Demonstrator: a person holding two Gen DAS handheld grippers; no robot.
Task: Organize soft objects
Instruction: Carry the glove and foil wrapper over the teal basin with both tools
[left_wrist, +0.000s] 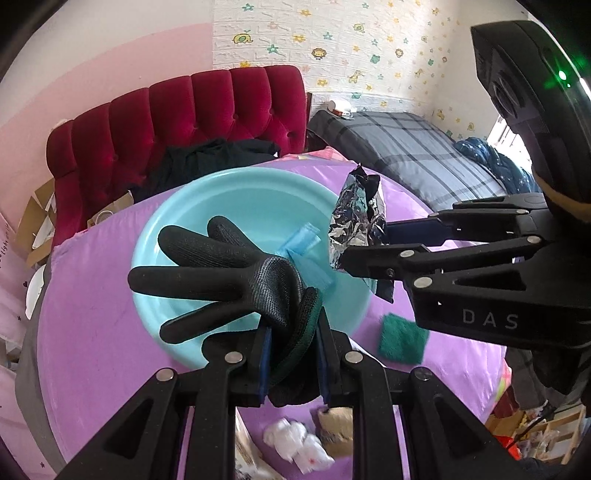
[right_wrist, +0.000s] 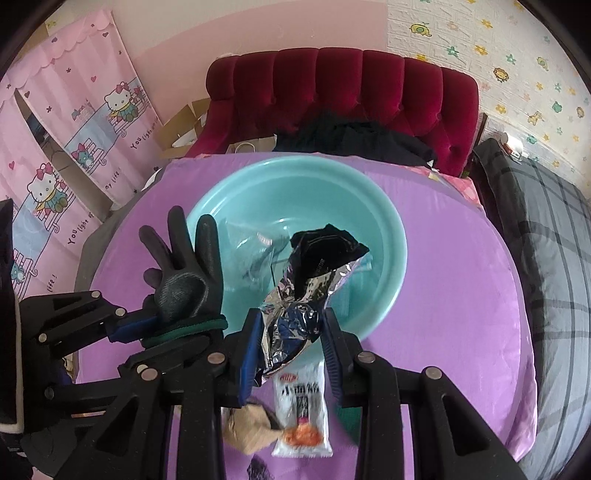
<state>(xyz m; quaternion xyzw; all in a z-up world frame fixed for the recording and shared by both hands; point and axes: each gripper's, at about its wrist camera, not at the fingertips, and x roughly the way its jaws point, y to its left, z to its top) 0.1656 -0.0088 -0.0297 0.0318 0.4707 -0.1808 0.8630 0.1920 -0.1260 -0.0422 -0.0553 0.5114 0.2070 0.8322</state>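
A: Starting with the left wrist view, we see the left gripper (left_wrist: 291, 354) clamped on the green-edged cuff of a black glove (left_wrist: 221, 269), whose fingers splay out over the turquoise basin (left_wrist: 177, 206). Only here do we catch the green scouring pad (left_wrist: 402, 341) on the purple bedcover (left_wrist: 92, 314), right of the basin, and the crumpled white plastic (left_wrist: 299, 446) below our fingers. A blue cloth (left_wrist: 304, 254) lies inside the basin.

B: And the right gripper (left_wrist: 364, 245) reaches in from the right, pinching a crinkled foil wrapper (left_wrist: 356, 221) above the basin's right rim.

A: Moving to the right wrist view, we look down along the right gripper (right_wrist: 291, 343), tilted steeply toward the basin (right_wrist: 384, 229). Its jaws are closed on the foil wrapper (right_wrist: 303, 295), whose black end hangs over the bowl.

B: This view gives us what the other hides: a white snack packet (right_wrist: 303, 413) and a brown paper wad (right_wrist: 251, 428) on the bedcover (right_wrist: 443, 277) beneath our fingers, plus clear plastic (right_wrist: 255, 247) in the basin.

A: The left gripper (right_wrist: 147, 332) sits to our left, holding the glove (right_wrist: 181, 266) upright at the basin's left edge, fingers pointing up.

B: Behind it all stands the red tufted headboard (right_wrist: 340, 85).
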